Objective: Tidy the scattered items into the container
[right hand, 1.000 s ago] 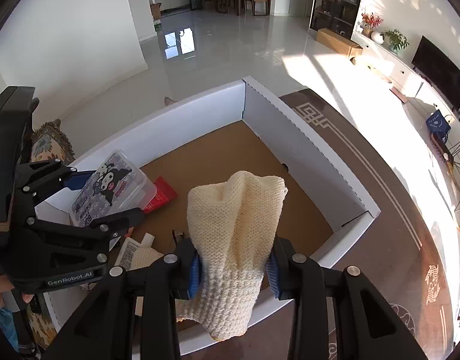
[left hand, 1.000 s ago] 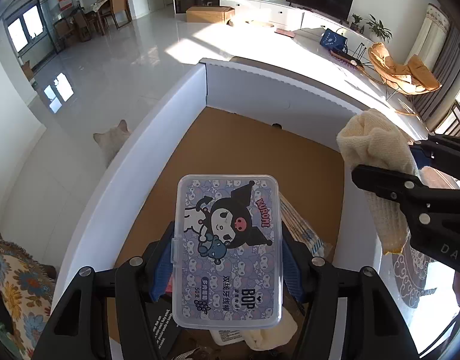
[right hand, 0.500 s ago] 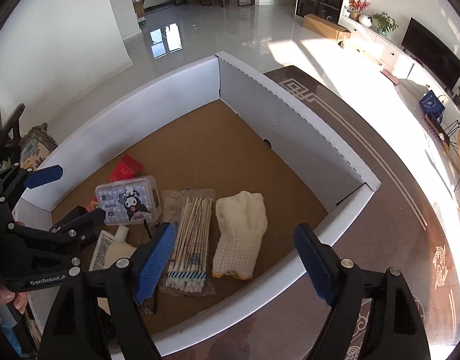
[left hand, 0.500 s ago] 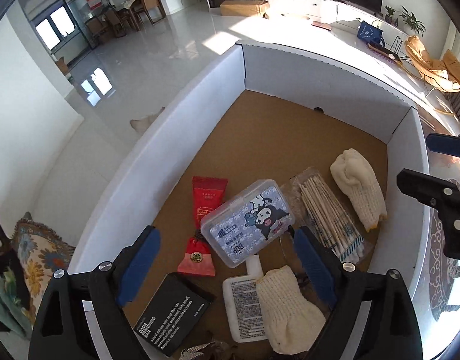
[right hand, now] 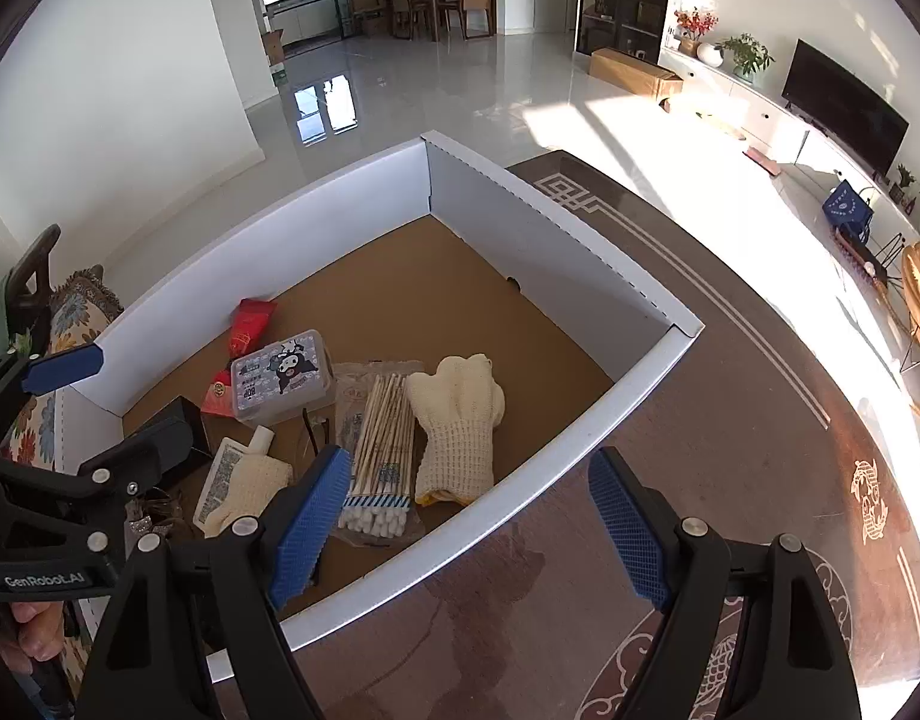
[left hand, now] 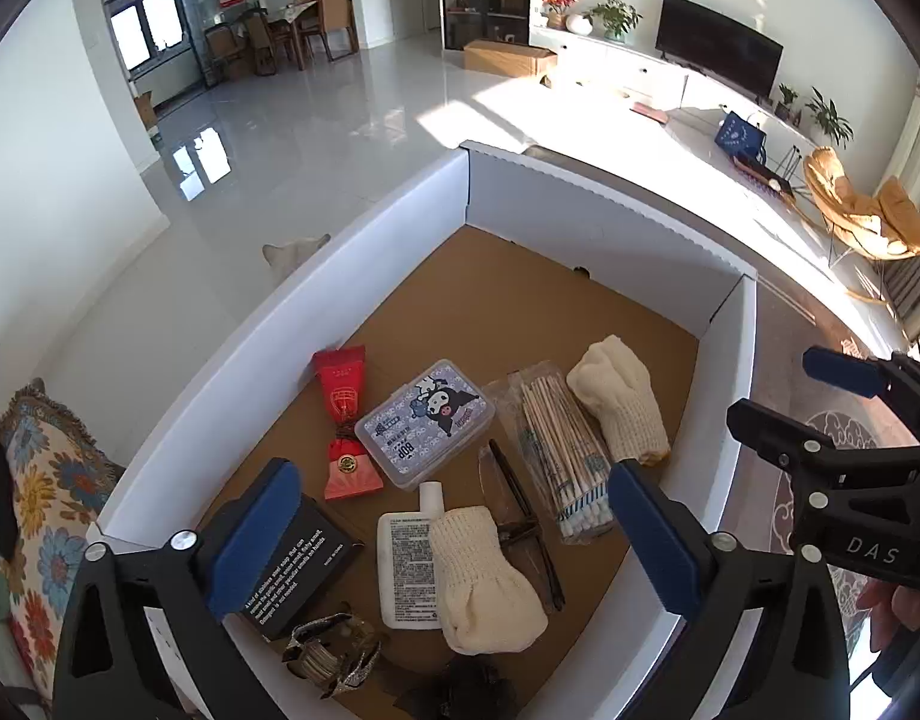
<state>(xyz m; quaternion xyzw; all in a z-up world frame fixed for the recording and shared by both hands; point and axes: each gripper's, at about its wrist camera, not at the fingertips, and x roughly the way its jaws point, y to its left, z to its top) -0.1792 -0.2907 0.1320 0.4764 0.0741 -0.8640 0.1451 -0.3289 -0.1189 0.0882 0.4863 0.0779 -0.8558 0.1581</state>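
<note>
A white-walled cardboard box [left hand: 598,222] [right hand: 550,228] holds the items. Inside lie a clear cartoon-print case [left hand: 425,423] [right hand: 281,375], a cream glove [left hand: 619,401] [right hand: 457,429], a pack of cotton swabs [left hand: 559,453] [right hand: 381,447], a second cream glove [left hand: 484,582] [right hand: 250,483], a white tube [left hand: 407,564], a red sachet [left hand: 345,420] [right hand: 250,324] and a black box [left hand: 298,564]. My left gripper [left hand: 454,540] is open and empty above the box's near end. My right gripper [right hand: 469,531] is open and empty above the box's near wall.
The box stands on a brown patterned rug [right hand: 730,420]. A floral cushion [left hand: 46,480] lies to the left. Glasses [left hand: 520,510] and a hair clip [left hand: 331,654] lie in the box. White tiled floor [left hand: 292,138] stretches beyond.
Both grippers opened: the left let go of the cartoon case, the right let go of the cream glove. Both items now lie in the box, and both grippers have drawn back.
</note>
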